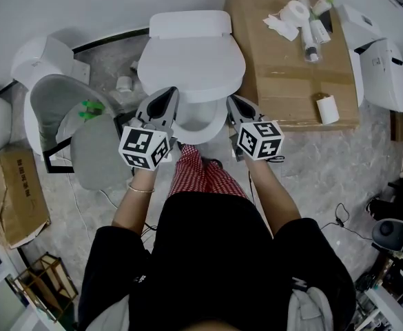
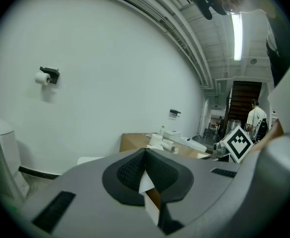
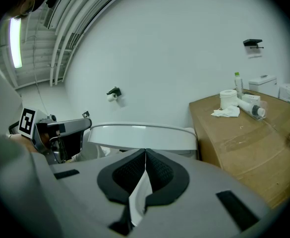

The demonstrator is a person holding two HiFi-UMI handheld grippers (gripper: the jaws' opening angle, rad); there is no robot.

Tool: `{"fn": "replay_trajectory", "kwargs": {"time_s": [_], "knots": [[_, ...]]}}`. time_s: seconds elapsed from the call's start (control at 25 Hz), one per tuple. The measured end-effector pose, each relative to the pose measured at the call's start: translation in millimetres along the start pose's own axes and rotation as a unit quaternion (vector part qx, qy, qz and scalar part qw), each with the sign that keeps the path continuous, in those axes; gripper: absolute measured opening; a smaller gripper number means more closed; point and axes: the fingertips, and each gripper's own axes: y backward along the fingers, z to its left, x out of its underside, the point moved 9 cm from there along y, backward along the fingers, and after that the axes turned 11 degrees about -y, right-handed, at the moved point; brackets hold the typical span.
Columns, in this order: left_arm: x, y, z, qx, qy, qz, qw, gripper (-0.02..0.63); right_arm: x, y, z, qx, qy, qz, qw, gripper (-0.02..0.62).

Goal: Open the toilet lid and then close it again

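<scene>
- Head view, the task: the toilet lid [image 1: 191, 64] lies at 12 o'clock from the person, hinged below the tank [image 1: 189, 23]. It looks partly raised, since the front of the seat rim [image 1: 202, 124] shows bare beyond its edge. Neither tool touches it. I judge the job about midway, the lid neither fully up nor flat down, and I cannot tell which way it is heading
- Head view, the pose: both arms reach forward and low. The left gripper [image 1: 168, 94] sits at 7 o'clock of the lid and the right gripper [image 1: 233, 102] at 5 o'clock, each nose just beside the bowl's front. A cardboard box [image 1: 284, 74] stands at 3 o'clock of the toilet
- Left gripper view: this tool's pads are pressed together at the tips with nothing caught between them. It looks roughly level over the box toward the wall, and the other tool's marker cube shows at 3 o'clock
- Right gripper view: the pads here also meet at the tips, holding nothing. The lid [image 3: 145, 134] shows as a white slab at 12 o'clock of the jaws, close to level, with a dark gap under its left part. The other tool is at 9 o'clock
- What is left, as I read it: the lid must end flat on the seat, and both tools are empty and clear of it
</scene>
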Motion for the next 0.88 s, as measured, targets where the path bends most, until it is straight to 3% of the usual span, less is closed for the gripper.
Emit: {"fn": "replay_trajectory", "kwargs": {"time_s": [0.88], "knots": [[19.3, 8.9, -11.8, -0.005, 0.016, 0.015, 0.9997, 0.005, 22.2, 4.6, -5.7, -0.005, -0.002, 0.012, 1.000, 0.021]]}}
